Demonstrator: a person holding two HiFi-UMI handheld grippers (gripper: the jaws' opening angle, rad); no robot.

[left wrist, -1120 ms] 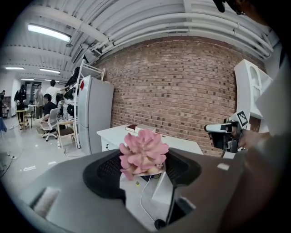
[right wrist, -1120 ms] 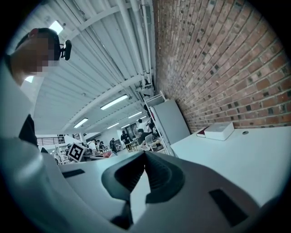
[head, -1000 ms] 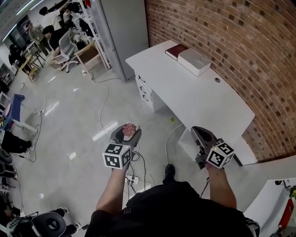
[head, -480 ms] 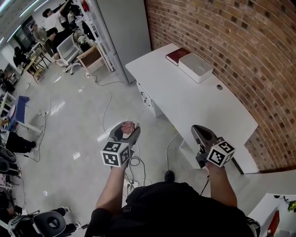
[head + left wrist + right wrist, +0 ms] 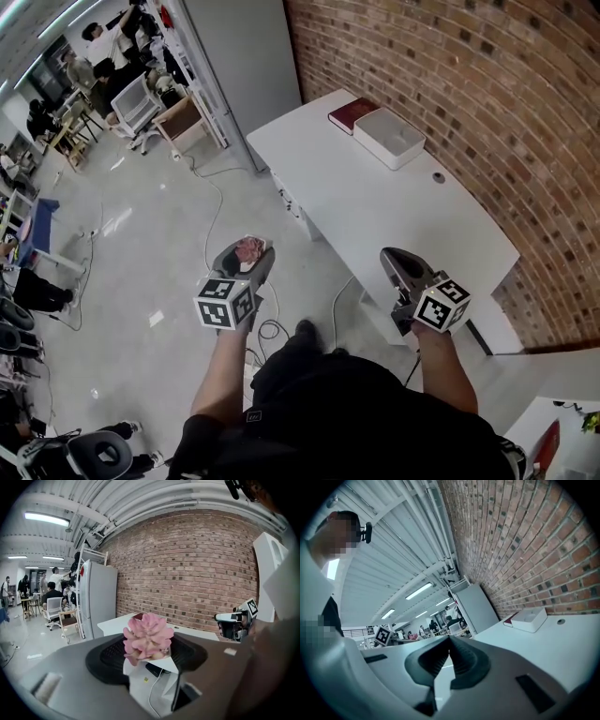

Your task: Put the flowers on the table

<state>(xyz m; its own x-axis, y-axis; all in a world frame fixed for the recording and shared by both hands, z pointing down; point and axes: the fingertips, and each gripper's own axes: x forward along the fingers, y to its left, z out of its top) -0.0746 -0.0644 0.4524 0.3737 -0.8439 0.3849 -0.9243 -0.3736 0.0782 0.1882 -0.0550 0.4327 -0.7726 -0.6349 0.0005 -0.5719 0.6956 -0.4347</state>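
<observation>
Only the left gripper view shows the flowers (image 5: 148, 637) with their white base clamped in the left claw (image 5: 149, 655), short of the counter (image 5: 375, 211). The right claw (image 5: 449, 654) is closed, empty.

We classified the site as an open-plan office-laboratory: brick wall (image 5: 506, 84), white counter (image 5: 375, 216), swivel chair (image 5: 139, 97), seated people (image 5: 111, 77), floor (image 5: 131, 253) cables (image 5: 214, 211), tube lights (image 5: 44, 518).

Red brick wall (image 5: 487, 84) along R side. Glossy pale floor (image 5: 141, 244) w/ loose cables (image 5: 214, 211). White table (image 5: 375, 202) against brick, white box (image 5: 389, 138) & dark-red book (image 5: 349, 115) at far end. Tall white cabinet (image 5: 239, 66), maybe a fridge, beyond. Office chairs (image 5: 141, 94) & people (image 5: 98, 37) far L. Strip lights (image 5: 45, 518) on ribbed ceiling (image 5: 140, 498).
</observation>
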